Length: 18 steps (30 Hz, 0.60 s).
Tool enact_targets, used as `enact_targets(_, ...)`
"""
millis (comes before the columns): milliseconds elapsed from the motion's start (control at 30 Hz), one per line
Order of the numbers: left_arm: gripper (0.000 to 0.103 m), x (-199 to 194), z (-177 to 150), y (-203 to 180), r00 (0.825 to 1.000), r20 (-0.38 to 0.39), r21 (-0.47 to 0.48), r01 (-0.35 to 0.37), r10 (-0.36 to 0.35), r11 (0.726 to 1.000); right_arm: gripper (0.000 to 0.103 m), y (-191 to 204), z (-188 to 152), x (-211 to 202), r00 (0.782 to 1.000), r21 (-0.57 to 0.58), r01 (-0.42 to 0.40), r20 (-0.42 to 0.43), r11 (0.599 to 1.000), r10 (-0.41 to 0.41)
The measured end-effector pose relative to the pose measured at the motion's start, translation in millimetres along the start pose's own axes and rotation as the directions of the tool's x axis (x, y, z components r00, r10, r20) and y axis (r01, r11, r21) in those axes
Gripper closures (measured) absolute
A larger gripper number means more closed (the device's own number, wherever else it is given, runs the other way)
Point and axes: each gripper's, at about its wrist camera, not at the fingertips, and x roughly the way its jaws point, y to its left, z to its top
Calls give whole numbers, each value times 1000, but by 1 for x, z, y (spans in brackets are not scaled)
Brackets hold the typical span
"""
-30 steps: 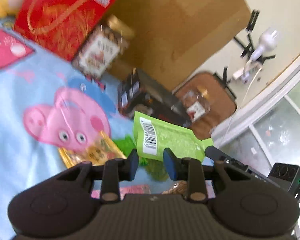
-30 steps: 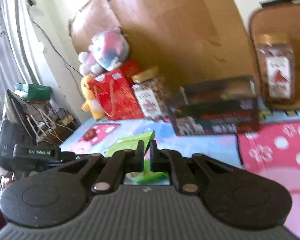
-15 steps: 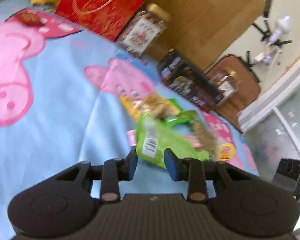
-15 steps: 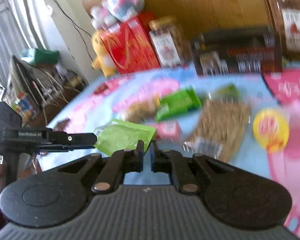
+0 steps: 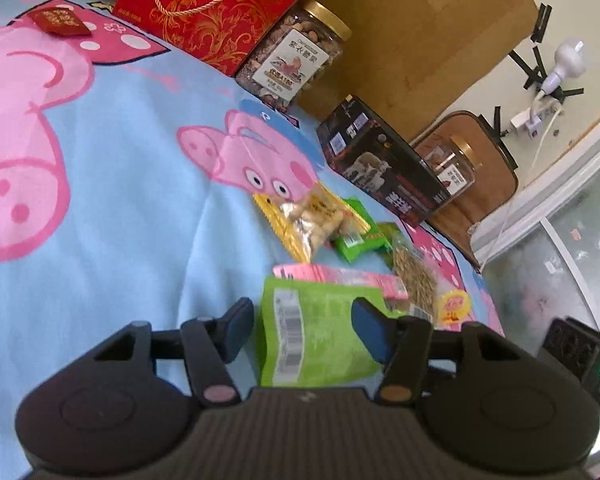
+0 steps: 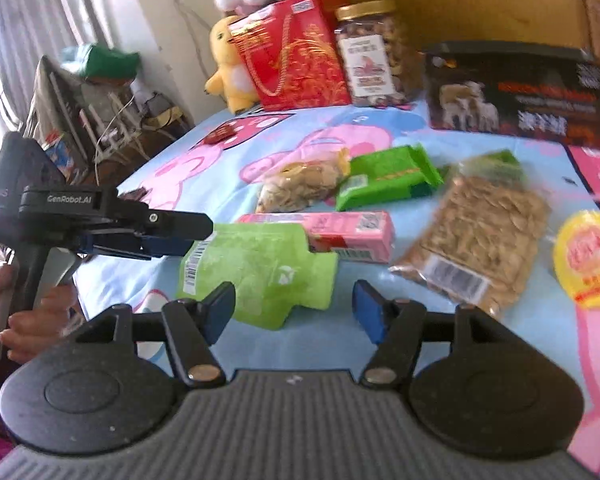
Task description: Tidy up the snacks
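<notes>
Blue cartoon-print cloth (image 5: 132, 184) covers the surface, and the light green pouch (image 6: 260, 276) lies flat on it nearest both tools, apparently just set down. The left gripper (image 5: 303, 326) is opening, its pads clear of the pouch between them; the right gripper (image 6: 294, 312) is opening wide, the pouch's corner between its jaws but untouched. At twelve o'clock the pink box (image 6: 340, 232) touches the pouch; beyond lie the seed bag (image 6: 480, 232), green packet (image 6: 388, 176) and, farthest, the nut jar (image 6: 372, 56), crowding any tidy row.
</notes>
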Motion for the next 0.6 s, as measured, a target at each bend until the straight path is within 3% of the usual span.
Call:
enact_targets(67, 48, -2, -6, 3, 1000, 1, -21, 22, -22, 1000, 36, 0, 0, 4, 1000, -9, -21, 4, 1000, 21)
enact_targets(133, 56, -5, -10, 2, 1000, 20, -16, -2, 2, 1000, 51, 0, 0, 5, 1000, -11, -16, 8, 1000, 17)
enact_targets(167, 61, -5, -10, 0, 1000, 20, -14, -23, 24, 1000, 77, 0, 1, 5, 1000, -13, 11, 11, 1000, -11)
enact_targets(267, 61, -11, -1, -5, 1000, 21, -42, -3, 3, 999, 92, -12, 7, -3, 1000, 86, -20, 12, 996, 19)
enact_targets(400, 61, -8, 35, -42, 998, 63, 62, 17, -21, 998, 93, -14, 27, -29, 995, 83, -25, 101, 996, 17)
enact_targets(600, 61, 59, 120, -122, 992, 122, 266, 1, -35, 964, 93, -46, 93, -54, 956, 48, 121, 262, 991, -129)
